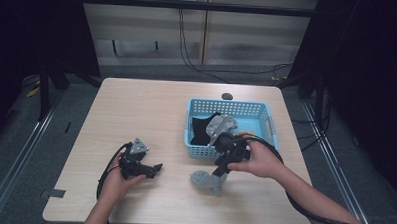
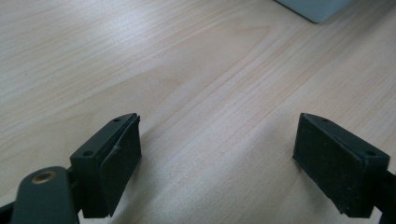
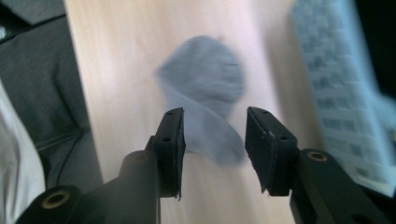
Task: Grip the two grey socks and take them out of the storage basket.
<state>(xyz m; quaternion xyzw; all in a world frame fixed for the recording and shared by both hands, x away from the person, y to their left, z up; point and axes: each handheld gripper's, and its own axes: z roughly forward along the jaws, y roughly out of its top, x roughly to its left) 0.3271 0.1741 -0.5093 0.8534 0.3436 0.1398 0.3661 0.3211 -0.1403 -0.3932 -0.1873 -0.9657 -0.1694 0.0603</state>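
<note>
Bench (image 1: 136, 105) of pale wood-grain laminate, rectangular with rounded corners, standing on a grey floor with dark curtains to either side. Its left half and far left corner are bare; open surface also runs along the near edge between the two forearms.

Basket (image 1: 266, 113) of light blue plastic, rectangular, with latticed walls, sits right of centre toward the far edge, its near wall facing the person. Inside lies a black cloth (image 1: 202, 128) at the left end; a bare blue floor shows at the right end. A small dark round object (image 1: 227, 96) rests on the bench just behind the basket's far rim; what it is cannot be told.

Grey sock (image 1: 207, 181), soft knit, lies crumpled on the bench just in front of the basket's near wall. In the right tool view it appears blurred, with a rounded end away from the camera and a narrower part reaching between the jaws.

Right tool (image 1: 219, 175), held in the right hand (image 1: 261, 161), points down and toward the person over the sock; its grey plate overlaps the basket's near wall in the high view. Its jaws are released, parted either side of the sock, whether touching it cannot be told. A thick black cable loops back past the right forearm.

Left tool (image 1: 157, 167), held in the left hand (image 1: 118, 181), lies low at the near left, well apart from the sock, jaws spread wide over bare wood, grasping nothing
</note>
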